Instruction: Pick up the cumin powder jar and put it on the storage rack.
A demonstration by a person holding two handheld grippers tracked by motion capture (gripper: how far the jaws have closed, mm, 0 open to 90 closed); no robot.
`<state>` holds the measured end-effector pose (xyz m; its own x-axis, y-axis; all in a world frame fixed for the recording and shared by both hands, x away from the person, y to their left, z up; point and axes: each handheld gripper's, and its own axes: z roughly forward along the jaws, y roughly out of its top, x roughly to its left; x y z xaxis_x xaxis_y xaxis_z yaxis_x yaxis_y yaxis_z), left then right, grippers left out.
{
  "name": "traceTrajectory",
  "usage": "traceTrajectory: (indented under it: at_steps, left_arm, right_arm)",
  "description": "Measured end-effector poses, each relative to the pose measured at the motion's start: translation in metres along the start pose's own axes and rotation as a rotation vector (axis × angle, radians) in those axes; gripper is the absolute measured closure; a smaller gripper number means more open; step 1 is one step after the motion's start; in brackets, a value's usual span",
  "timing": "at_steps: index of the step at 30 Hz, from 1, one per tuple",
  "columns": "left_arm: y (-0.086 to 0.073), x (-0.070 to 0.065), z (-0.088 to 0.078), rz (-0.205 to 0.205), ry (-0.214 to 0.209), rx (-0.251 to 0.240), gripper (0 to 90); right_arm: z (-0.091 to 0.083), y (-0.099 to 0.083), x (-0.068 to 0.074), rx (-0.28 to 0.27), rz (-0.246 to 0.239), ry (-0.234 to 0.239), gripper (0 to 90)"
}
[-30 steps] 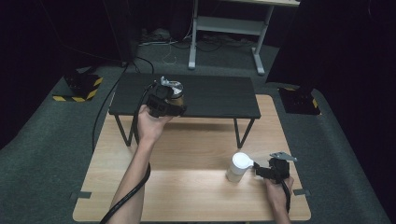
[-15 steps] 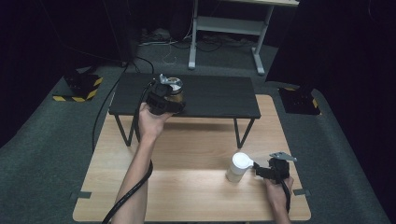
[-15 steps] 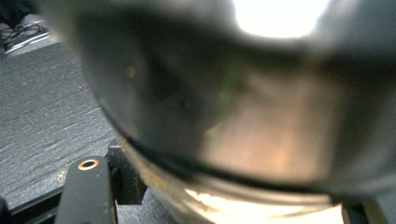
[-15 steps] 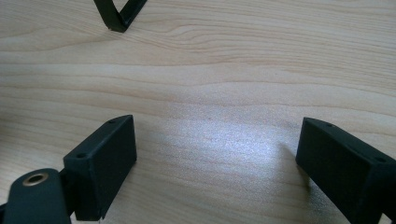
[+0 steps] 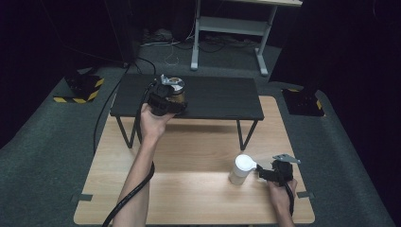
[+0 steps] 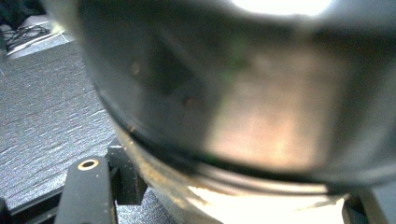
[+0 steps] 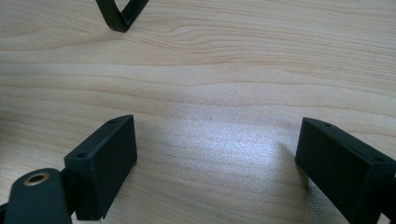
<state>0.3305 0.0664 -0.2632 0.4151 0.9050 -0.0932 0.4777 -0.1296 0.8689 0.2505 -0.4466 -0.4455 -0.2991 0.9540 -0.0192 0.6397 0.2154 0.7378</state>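
A brownish glass jar point(image 5: 178, 98) with a pale lid stands on the left part of a black raised shelf point(image 5: 222, 97). My left gripper point(image 5: 174, 100) is shut on it, held from the near side. In the left gripper view the jar point(image 6: 243, 116) is blurred and very close, between the jaws of the left gripper point(image 6: 229, 207). A white cup point(image 5: 241, 169) stands on the wooden table point(image 5: 189, 194) at the near right. My right gripper point(image 5: 260, 171) rests just right of the cup, pointing at it. The right gripper point(image 7: 217, 161) is open over bare wood point(image 7: 210, 70).
The shelf stands on thin black legs point(image 7: 120, 16) across the far half of the table. Grey carpet surrounds the table. A yellow-and-black striped block point(image 5: 78, 92) lies far left and another point(image 5: 302, 101) far right. A white desk frame point(image 5: 227, 28) stands behind.
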Motion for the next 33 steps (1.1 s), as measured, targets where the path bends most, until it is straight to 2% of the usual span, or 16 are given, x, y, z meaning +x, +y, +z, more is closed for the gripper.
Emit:
traceTrajectory:
  at_steps: [3,4,7,10,12,14,18,19,20,21,22,23,24,25,26,33]
  left_arm:
    - [-0.002,-0.002,0.001,-0.017,0.006,-0.014,31.0]
    - [-0.007,-0.004,0.003,-0.045,0.013,-0.040,30.5]
    - [-0.007,-0.001,0.003,-0.070,-0.003,-0.024,17.2]
    - [-0.018,-0.009,0.006,-0.130,0.025,-0.078,10.0]
    - [-0.019,-0.006,0.002,-0.107,0.018,-0.079,6.1]
    - [-0.005,0.004,-0.010,0.005,-0.002,0.015,5.7]
    - [0.000,0.012,-0.024,0.076,-0.011,0.069,4.4]
    - [-0.028,-0.003,-0.016,-0.148,-0.005,-0.107,4.1]
    - [-0.028,-0.003,-0.016,-0.148,-0.005,-0.107,3.9]
    - [-0.007,0.018,-0.032,0.058,-0.022,0.053,3.7]
    - [-0.034,0.001,-0.023,-0.160,-0.012,-0.112,3.6]
    - [-0.034,0.001,-0.023,-0.160,-0.012,-0.112,3.3]
    - [-0.013,0.017,-0.039,0.058,-0.016,0.060,2.8]
    - [-0.013,0.017,-0.039,0.058,-0.016,0.060,2.3]
    - [-0.051,-0.012,-0.024,-0.251,0.009,-0.187,2.0]
    - [-0.070,-0.013,-0.048,-0.250,-0.004,-0.198,0.8]
  right_arm:
    - [0.000,0.000,0.000,0.000,0.000,0.001,11.9]
    - [0.000,0.000,0.000,0.000,0.000,0.001,11.9]
    - [0.000,0.000,-0.001,0.000,-0.001,0.002,11.8]
    - [0.000,0.000,-0.001,0.000,-0.001,0.002,11.8]
    - [0.000,0.000,-0.001,0.000,-0.001,0.002,11.8]
    - [0.000,0.000,-0.001,0.000,-0.001,0.002,11.8]
    - [0.000,0.000,-0.001,0.000,-0.001,0.002,11.9]
    - [0.000,0.000,-0.001,0.000,-0.001,0.002,11.8]
    - [0.000,0.000,-0.001,0.000,-0.001,0.002,11.8]
    - [0.000,0.000,-0.001,0.000,-0.001,0.002,11.8]
    - [0.000,0.000,-0.001,0.000,-0.001,0.002,11.9]
    - [0.000,0.000,-0.001,0.000,-0.001,0.002,11.9]
    - [0.000,0.000,0.000,0.000,0.001,0.002,11.8]
    - [0.000,0.000,0.000,0.000,0.001,0.002,11.8]
    - [0.000,0.000,0.000,0.000,-0.001,0.001,11.8]
    - [0.000,0.000,0.000,0.001,0.004,0.002,11.8]
